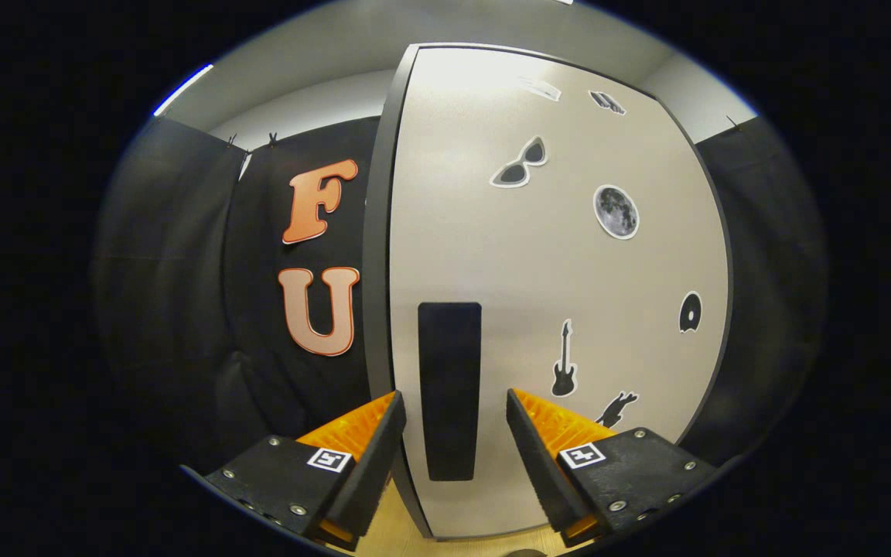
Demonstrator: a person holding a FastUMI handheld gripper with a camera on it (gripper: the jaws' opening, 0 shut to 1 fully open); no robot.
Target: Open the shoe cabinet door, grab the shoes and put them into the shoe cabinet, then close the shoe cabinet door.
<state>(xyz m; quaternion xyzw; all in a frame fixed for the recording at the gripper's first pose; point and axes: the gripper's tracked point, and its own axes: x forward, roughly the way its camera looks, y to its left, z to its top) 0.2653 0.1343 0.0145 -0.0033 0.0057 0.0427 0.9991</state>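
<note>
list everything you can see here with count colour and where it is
cabinet door: 1, pale grey-white with a dark edge, upright straight ahead of the fingers
door handle: 1, black, tall vertical bar low on the door, in line with the gap between the fingers
stickers: about seven, black, grey and white (sunglasses, moon, guitar among them), scattered over the door to the right of the handle
booth wall: black cloth, behind the door on both sides
floor: light wood, a strip below the door between the fingers
gripper: 1, fingers open, one either side of the handle, whether they touch it cannot be told
</note>
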